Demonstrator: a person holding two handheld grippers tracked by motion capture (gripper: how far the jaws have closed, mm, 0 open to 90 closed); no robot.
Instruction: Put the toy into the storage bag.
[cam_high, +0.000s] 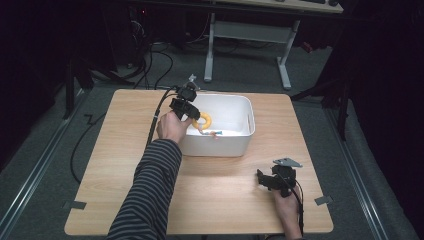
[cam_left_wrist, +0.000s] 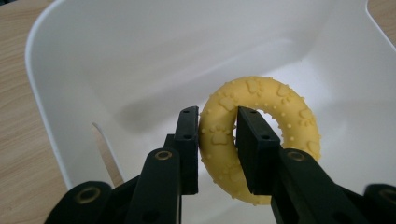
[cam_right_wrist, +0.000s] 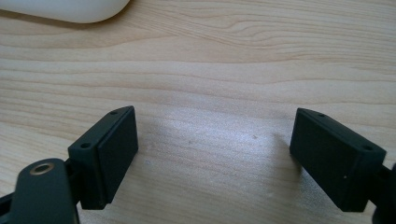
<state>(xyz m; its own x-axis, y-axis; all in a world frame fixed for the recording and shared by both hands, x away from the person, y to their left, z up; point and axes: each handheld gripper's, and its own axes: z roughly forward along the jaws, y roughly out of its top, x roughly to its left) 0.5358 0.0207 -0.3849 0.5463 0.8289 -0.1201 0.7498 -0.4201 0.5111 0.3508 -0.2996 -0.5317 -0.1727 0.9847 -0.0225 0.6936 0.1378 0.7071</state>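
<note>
While the left gripper (cam_left_wrist: 212, 140) hangs inside the white bin (cam_high: 247, 131), its two black jaws are clamped across one side of the yellow ring toy (cam_left_wrist: 261, 140), one pad on the outer curve and the other poking through the hole, so the ring stands nearly upright between them with most of its body out beyond and to one side of the pads. From where I stand that grip looks sound but narrow: the toy is rubbery and covered in little bumps and paw prints, and if the squeeze eases unevenly I would expect the ring to pivot about the pads or cling to one of them instead of dropping cleanly. Below the jaws, on the bin floor, lies a small bluish and pink object (cam_high: 214, 133) that I cannot make out; the ring could land on it, roll off and come to rest against the wall. Just beside the near jaw the bin's wall and rim rise close, and a careless lift or sideways swing could knock the gripper against them and shove the light bin across the wooden table (cam_high: 125, 165). The right gripper (cam_high: 267, 181) rests well away from the bin, its jaws wide apart over bare wood with nothing between them, so it is in no position to steady the bin if it slides.
</note>
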